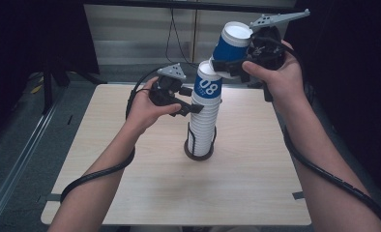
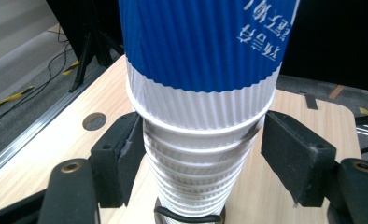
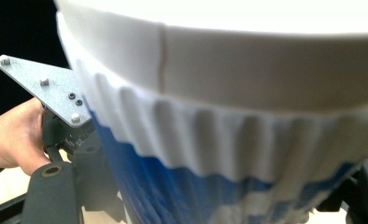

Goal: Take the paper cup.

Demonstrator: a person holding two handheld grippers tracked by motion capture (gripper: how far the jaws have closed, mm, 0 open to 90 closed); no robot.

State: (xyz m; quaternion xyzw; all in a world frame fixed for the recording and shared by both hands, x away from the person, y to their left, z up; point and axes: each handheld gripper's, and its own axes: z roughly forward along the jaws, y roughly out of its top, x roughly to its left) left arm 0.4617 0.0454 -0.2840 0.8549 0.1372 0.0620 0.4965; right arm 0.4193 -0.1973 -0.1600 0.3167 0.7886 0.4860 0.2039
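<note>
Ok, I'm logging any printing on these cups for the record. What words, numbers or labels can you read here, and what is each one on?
"08": white digits on the blue band of the top cup of the stack, seen in the high view.
White characters, upside down, on the same blue band in the left gripper view: not legible.
The lifted cup in the right gripper: no readable print.
</note>
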